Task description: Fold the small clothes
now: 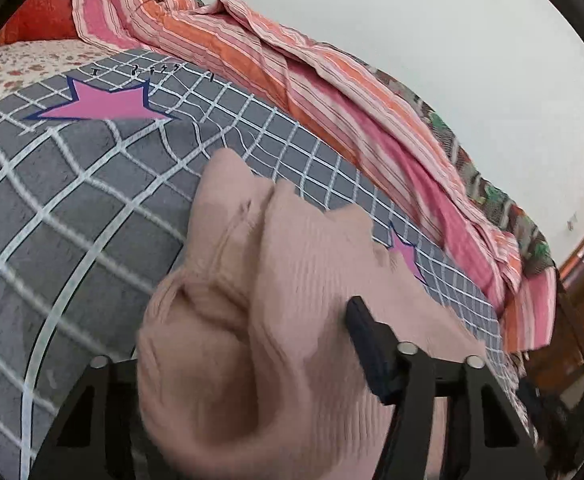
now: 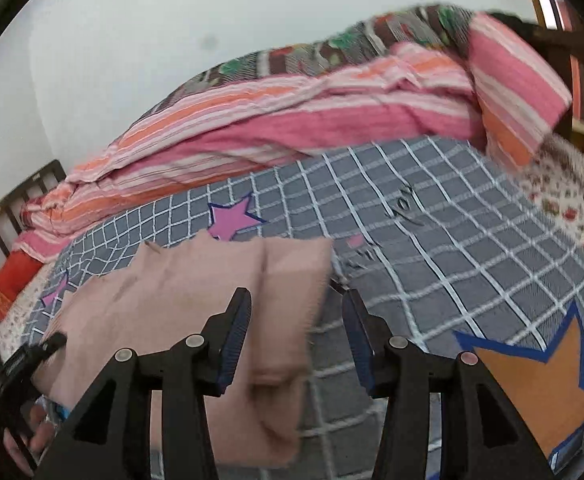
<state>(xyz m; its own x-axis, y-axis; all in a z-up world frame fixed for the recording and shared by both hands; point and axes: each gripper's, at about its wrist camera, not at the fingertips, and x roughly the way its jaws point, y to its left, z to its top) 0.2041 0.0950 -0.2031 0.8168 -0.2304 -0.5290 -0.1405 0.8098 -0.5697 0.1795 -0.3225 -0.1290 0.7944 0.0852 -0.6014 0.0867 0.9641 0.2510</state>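
The pale pink ribbed knit garment (image 1: 275, 304) is bunched at lower centre of the left wrist view, over the grey white-checked bedspread with pink stars (image 1: 71, 208). The left gripper (image 1: 251, 344) is clamped on it; one finger is hidden by cloth. In the right wrist view, the right gripper (image 2: 296, 338) is spread apart, with the garment (image 2: 195, 292) draped over its left finger.

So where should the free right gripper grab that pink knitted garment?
Probably the near, thick folded edge of the pink garment, which hangs between the right gripper's open fingers. Come in straight ahead along the fingers. The left gripper seems to hold the other side, so the cloth hangs free of the checked blanket.
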